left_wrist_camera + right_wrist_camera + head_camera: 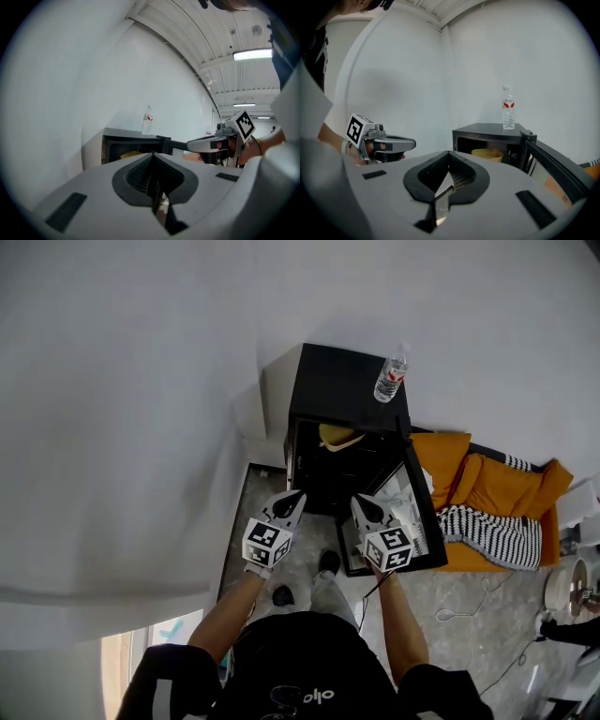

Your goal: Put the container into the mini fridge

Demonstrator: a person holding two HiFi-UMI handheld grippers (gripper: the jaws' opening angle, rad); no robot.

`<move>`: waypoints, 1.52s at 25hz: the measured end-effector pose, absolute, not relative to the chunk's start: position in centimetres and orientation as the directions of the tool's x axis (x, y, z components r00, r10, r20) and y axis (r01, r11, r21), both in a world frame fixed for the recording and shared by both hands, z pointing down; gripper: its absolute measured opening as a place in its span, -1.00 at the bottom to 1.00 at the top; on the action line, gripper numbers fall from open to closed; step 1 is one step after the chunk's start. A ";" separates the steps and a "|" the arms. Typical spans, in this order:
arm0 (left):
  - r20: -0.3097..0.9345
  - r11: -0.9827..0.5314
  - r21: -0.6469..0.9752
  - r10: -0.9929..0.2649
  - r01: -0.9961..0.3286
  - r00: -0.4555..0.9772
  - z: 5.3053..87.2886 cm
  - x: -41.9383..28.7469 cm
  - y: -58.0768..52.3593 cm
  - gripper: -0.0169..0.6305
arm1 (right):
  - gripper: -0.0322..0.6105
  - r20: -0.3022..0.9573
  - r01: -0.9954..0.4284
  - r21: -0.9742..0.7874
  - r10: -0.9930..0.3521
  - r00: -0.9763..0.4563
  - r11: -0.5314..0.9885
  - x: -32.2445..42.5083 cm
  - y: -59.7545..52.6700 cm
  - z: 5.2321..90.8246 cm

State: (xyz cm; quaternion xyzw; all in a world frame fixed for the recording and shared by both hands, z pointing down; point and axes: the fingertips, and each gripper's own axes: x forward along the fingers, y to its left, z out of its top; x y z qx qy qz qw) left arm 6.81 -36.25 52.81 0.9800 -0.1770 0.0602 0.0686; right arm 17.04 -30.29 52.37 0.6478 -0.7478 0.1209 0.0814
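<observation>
The black mini fridge stands against the white wall with its door swung open to the right. A yellow container sits inside on the upper level, also seen in the right gripper view as the yellow container. My left gripper and right gripper are held side by side just in front of the opening. Both are shut with nothing between the jaws. In the left gripper view the left gripper points at the fridge, and the right gripper does the same.
A clear water bottle with a red label stands on the fridge top. Orange cushions and a striped cloth lie on the floor to the right of the door. Cables trail over the grey floor.
</observation>
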 end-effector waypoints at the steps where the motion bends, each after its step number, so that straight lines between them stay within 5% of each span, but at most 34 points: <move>1: 0.138 -0.927 0.115 -0.340 -0.357 0.930 52.4 6.4 -36.0 -0.92 | -0.88 0.276 -0.989 -0.072 -0.950 -0.145 0.130 16.8 -30.0 52.1; 38: 0.126 -0.919 0.105 -0.366 -0.379 0.922 50.3 1.3 -35.4 -0.92 | -0.88 0.251 -0.984 -0.096 -0.953 -0.170 0.150 13.3 -28.9 52.2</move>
